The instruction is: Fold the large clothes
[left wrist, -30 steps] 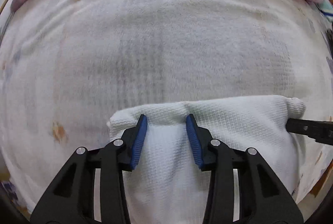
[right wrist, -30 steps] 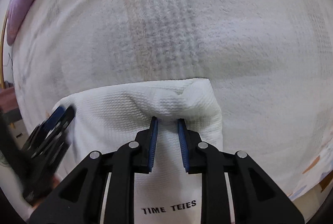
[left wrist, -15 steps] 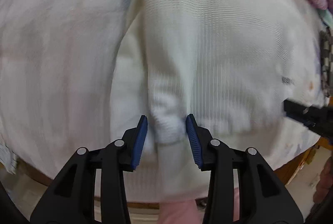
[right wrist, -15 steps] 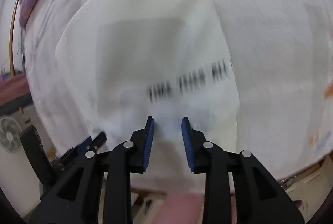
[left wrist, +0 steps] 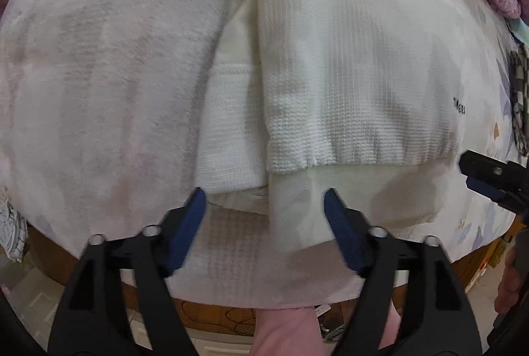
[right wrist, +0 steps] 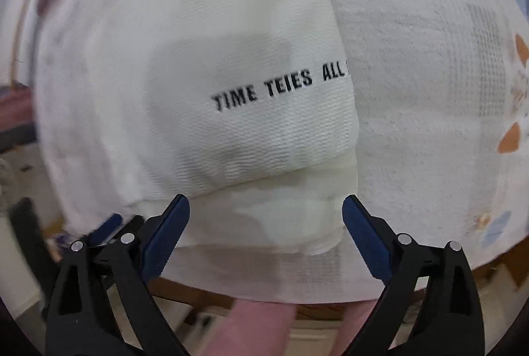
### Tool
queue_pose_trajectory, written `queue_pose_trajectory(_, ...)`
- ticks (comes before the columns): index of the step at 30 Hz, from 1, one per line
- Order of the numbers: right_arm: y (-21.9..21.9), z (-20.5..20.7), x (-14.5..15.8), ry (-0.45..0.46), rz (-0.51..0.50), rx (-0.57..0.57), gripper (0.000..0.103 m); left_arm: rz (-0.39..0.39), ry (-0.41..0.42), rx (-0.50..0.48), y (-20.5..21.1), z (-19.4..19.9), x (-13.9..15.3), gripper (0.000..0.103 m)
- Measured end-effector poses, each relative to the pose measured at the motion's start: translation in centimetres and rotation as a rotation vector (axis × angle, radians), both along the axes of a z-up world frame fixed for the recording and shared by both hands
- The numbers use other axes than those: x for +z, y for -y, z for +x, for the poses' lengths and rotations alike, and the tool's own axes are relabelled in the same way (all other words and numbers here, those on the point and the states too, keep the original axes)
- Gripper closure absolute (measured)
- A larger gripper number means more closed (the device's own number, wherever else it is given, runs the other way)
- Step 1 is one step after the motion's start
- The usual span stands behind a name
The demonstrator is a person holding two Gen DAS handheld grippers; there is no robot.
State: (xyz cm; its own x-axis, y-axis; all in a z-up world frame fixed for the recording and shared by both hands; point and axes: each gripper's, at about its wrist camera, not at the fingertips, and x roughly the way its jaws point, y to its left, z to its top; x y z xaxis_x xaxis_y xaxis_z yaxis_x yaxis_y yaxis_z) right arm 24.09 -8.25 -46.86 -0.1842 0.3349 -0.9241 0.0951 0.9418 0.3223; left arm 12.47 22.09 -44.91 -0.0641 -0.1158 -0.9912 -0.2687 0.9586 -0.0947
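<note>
While the folded white waffle-knit garment [left wrist: 357, 65] lies on the bed's white blanket [left wrist: 99, 58] near its edge, left gripper [left wrist: 264, 203] and right gripper [right wrist: 266, 210] hover spread, empty.

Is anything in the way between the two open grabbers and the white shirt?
Nothing visible. The left gripper and right gripper both hang open just short of the white shirt, at its near edge.
</note>
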Motion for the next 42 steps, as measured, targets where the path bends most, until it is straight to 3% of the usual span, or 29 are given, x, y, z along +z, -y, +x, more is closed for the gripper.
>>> queue_pose_trajectory(4,1.5,0.7,0.7,0.056,-0.010,0.028,0.012,-0.043,0.060,0.024,-1.4,1.0,2.0,0.026)
queue_pose_trajectory(8,2.9,1.8,0.2,0.126,0.027,0.042,0.012,-0.183,0.143,0.072,-3.6,3.1,1.9,0.020)
queue_pose_trajectory(11,2.6,3.7,-0.7,0.164,0.068,0.044,0.012,-0.210,0.144,0.090,-5.8,4.7,-0.8,0.020)
queue_pose_trajectory(16,2.6,6.3,-2.5,0.148,0.125,0.034,0.012,-0.204,0.160,0.067,-8.6,8.1,-3.4,0.020)
queue_pose_trajectory(20,2.8,7.2,-3.7,0.153,0.158,0.037,0.009,-0.270,0.162,0.054,-9.1,11.0,-5.7,0.020)
queue_pose_trajectory(22,2.5,7.7,-5.0,0.156,0.198,0.028,0.008,-0.375,0.163,0.057,-9.5,11.8,-7.6,0.020)
queue_pose_trajectory(24,2.9,8.0,-6.4,0.150,0.266,0.005,0.006,-0.504,0.176,0.090,-9.3,12.1,-9.5,0.006)
queue_pose_trajectory(27,4.0,7.7,-7.9,0.198,0.362,-0.031,0.006,-0.596,0.192,0.080,-10.0,11.9,-10.3,0.005)
queue_pose_trajectory(28,4.3,7.4,-7.9,0.204,0.385,-0.041,0.006,-0.678,0.170,0.074,-10.2,11.6,-10.6,0.005)
queue_pose_trajectory(29,4.8,7.1,-8.0,0.212,0.409,-0.052,0.006,-0.827,0.116,0.103,-10.2,10.9,-11.6,0.005)
queue_pose_trajectory(30,5.3,6.6,-8.1,0.216,0.457,-0.070,0.006,-0.924,0.063,0.138,-10.3,9.8,-12.7,0.005)
queue_pose_trajectory(31,5.7,6.2,-8.6,0.191,0.524,-0.105,0.006,-0.967,0.037,0.155,-10.0,9.0,-13.6,0.005)
queue_pose_trajectory(33,6.3,5.4,-10.3,0.070,0.672,-0.222,0.006,-0.963,0.082,0.113,-9.9,8.1,-13.1,0.005)
queue_pose_trajectory(34,6.6,4.9,-10.7,0.055,0.702,-0.247,0.006,-0.963,0.092,0.115,-9.8,7.9,-12.9,0.005)
queue_pose_trajectory(36,6.2,3.6,-11.1,0.015,0.747,-0.231,0.006,-1.031,0.088,0.169,-9.6,7.4,-13.2,0.005)
queue_pose_trajectory(38,5.4,2.9,-10.9,0.016,0.726,-0.181,0.006,-1.033,0.087,0.191,-9.3,7.1,-13.5,0.005)
queue_pose_trajectory(40,4.4,3.1,-10.7,0.050,0.644,-0.138,0.006,-0.916,0.099,0.206,-8.8,7.1,-13.3,0.014)
queue_pose_trajectory(41,3.8,3.3,-10.6,0.055,0.596,-0.124,0.006,-0.858,0.095,0.201,-8.6,7.2,-13.1,0.031)
queue_pose_trajectory(42,3.0,3.6,-10.1,0.047,0.528,-0.100,0.007,-0.795,0.095,0.201,-8.5,7.3,-12.5,0.040)
